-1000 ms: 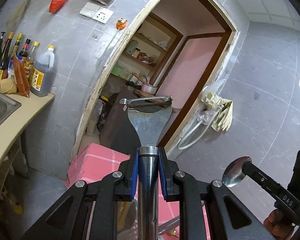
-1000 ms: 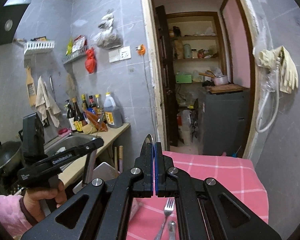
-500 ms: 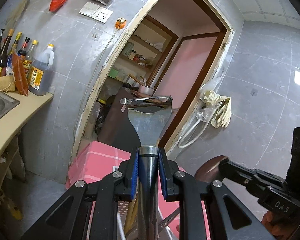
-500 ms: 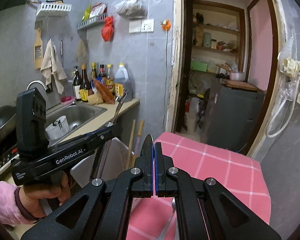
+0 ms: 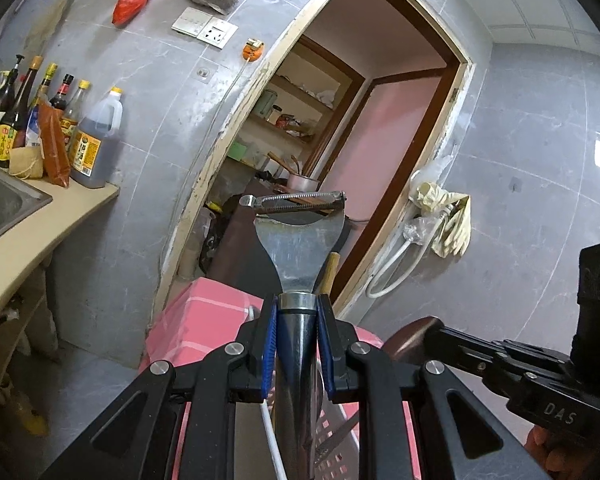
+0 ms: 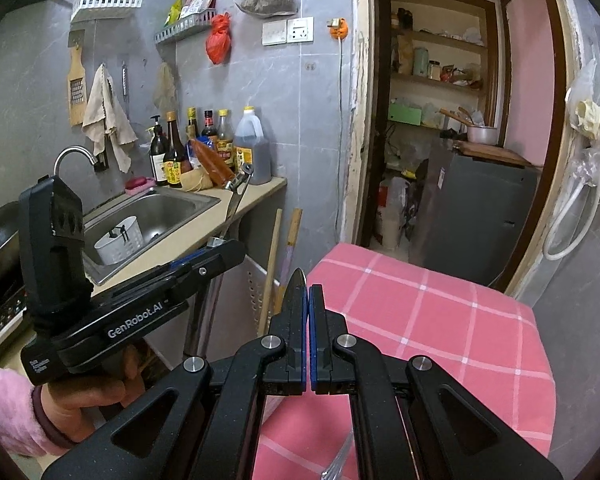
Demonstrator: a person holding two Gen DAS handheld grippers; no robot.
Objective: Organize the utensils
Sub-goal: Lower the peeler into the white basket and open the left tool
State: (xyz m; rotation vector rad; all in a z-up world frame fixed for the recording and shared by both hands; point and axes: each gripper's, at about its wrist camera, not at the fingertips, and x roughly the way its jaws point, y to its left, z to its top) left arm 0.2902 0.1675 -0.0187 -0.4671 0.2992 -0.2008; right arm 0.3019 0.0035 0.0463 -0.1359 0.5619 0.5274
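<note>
While my left gripper (image 5: 297, 344) pinches the peeler (image 5: 300, 236) and my right gripper (image 6: 306, 344) nips the spoon (image 6: 299, 296), crowding the 2 tools risks a clash.

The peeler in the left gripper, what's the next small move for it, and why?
Probably ease the peeler down into the white perforated basket just beneath and in front of it, then open. The left gripper is clamped on its handle, blade end up, and the basket at the pink table's edge already holds wooden sticks.
</note>
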